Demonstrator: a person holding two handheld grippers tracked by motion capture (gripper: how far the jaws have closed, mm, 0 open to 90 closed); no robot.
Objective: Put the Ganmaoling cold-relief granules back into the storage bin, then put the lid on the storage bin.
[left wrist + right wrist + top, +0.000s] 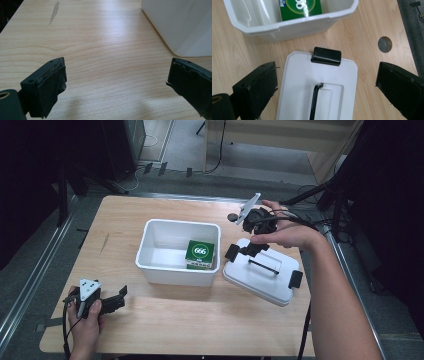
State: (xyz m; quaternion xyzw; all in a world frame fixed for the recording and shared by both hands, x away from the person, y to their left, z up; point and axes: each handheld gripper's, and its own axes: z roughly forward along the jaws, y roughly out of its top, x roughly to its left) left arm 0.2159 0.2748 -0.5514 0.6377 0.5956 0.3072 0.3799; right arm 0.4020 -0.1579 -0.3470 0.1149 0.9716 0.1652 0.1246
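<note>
A white bin (172, 270) stands mid-table with a green box (200, 254) marked 666 inside, at its right end. Right of the bin lies a white lid (270, 285) with a black handle (263, 266) and a black clip at each end. My right gripper (252, 249) hovers open over the lid's near-bin end. In the right gripper view its jaws straddle the lid (299, 75), with the clip (326, 56), bin (287, 27) and box (300, 7) ahead. My left gripper (121, 300) rests open at the front left, holding nothing (116, 71).
The wooden table (200, 320) has a round grommet hole (232, 217) behind the lid, also a faint grey streak (53, 12) on its left part. The bin's corner (185, 25) lies just ahead-right of the left gripper. Dark stands and cables crowd the floor beyond the table.
</note>
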